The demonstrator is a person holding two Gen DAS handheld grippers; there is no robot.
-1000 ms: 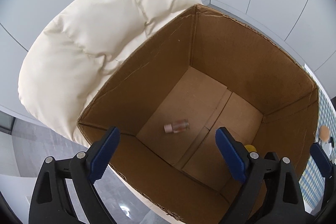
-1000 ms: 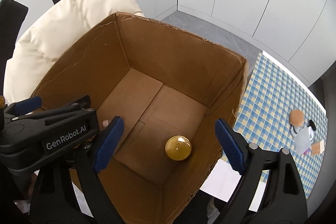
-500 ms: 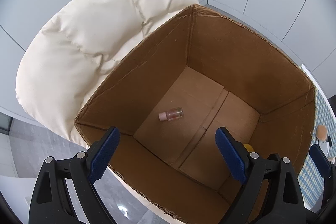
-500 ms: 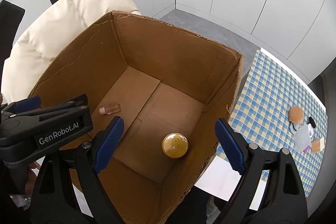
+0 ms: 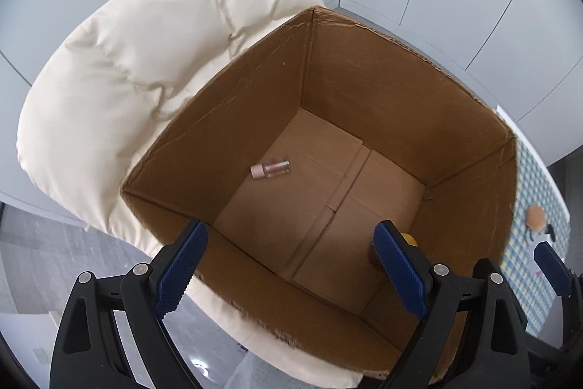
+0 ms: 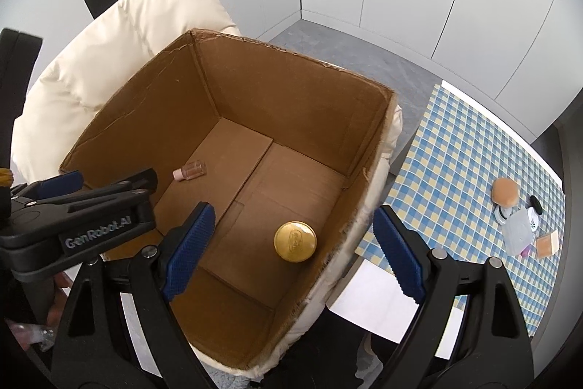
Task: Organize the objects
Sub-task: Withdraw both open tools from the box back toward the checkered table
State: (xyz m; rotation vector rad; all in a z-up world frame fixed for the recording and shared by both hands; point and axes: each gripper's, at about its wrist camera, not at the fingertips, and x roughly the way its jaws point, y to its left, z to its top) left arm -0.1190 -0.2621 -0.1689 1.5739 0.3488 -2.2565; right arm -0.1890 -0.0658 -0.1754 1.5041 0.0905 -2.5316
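White panelled walls and grey floor behind; cream padded chair point(image 5: 138, 61) carries an open cardboard box point(image 5: 364, 90), blue-checked worktop point(image 6: 466, 148) just to its right.

Left gripper point(image 5: 291, 265) hangs over the near box rim, jaws spread wide, nothing between the pads. Right gripper point(image 6: 291, 254) likewise released and empty, over the near right corner, one finger inside the rim line and one outside it.

Box floor, nearest: gold-lidded jar point(image 6: 295, 240), upright, lid facing up, close to the right wall. Further in: small clear bottle point(image 5: 271, 168) with pink cap, lying on its side, long axis roughly parallel to the near rim, cap toward the left wall. The two are well apart.

Rest of the box floor is bare; rim edges ragged. Walls are tall all round, top open.

Far right on the worktop: a small cluster point(image 6: 521, 221) of leftover items, too small to identify.
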